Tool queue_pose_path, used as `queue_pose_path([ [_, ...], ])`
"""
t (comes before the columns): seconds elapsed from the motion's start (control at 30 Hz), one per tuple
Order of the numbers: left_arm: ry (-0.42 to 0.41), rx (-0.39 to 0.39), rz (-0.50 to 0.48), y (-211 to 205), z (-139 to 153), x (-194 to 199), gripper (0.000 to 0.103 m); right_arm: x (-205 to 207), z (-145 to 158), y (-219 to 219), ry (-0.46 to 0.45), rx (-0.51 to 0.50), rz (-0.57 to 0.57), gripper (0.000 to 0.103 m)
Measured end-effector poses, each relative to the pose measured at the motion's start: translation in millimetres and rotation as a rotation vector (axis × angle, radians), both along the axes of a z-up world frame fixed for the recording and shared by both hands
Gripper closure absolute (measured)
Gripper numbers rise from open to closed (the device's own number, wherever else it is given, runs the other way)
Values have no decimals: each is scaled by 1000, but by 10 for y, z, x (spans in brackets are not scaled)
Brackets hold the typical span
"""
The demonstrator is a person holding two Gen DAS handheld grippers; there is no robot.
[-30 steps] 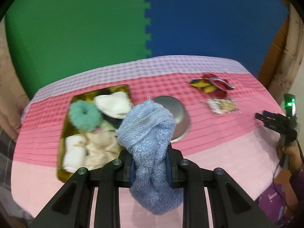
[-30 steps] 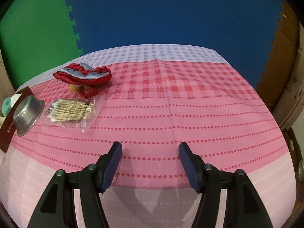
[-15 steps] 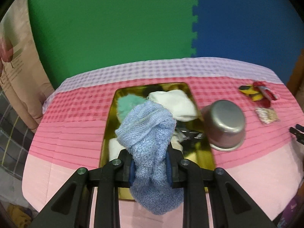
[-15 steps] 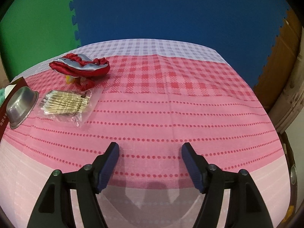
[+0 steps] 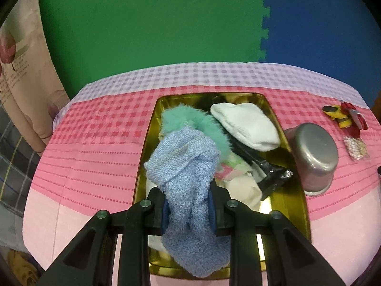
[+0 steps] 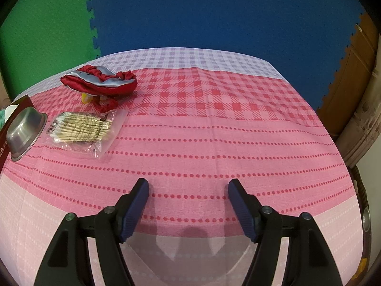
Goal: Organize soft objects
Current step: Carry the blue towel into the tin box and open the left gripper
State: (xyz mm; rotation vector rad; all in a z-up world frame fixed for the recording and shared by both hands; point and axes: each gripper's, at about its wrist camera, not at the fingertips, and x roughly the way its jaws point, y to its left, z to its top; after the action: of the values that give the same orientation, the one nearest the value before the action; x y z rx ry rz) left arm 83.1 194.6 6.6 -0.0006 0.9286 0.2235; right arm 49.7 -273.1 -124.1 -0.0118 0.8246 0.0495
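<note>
Left gripper (image 5: 189, 211) clamped on blue towel (image 5: 188, 186), right over gold tray (image 5: 297, 217) w/ other softs. Lower into the near gap, then release. Right gripper (image 6: 188, 205) wide, empty, jaws just spread.

Bright, sharp, fisheye-warped edges

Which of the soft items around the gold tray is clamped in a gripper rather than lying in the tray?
The blue towel: the left gripper is shut on it above the gold tray, whereas the others lie inside.
</note>
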Motion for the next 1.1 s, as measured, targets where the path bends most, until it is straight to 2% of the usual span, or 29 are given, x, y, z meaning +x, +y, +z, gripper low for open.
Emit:
queue_pose_path([
  [0.27, 29, -3, 10, 76, -126, 98, 77, 1, 2, 1, 0, 0, 0, 32],
  [0.53, 44, 16, 14, 78, -213, 150, 67, 2, 3, 1, 0, 0, 0, 32],
  [1.1, 34, 78, 15, 31, -105, 51, 51, 3, 5, 4, 0, 0, 0, 32],
])
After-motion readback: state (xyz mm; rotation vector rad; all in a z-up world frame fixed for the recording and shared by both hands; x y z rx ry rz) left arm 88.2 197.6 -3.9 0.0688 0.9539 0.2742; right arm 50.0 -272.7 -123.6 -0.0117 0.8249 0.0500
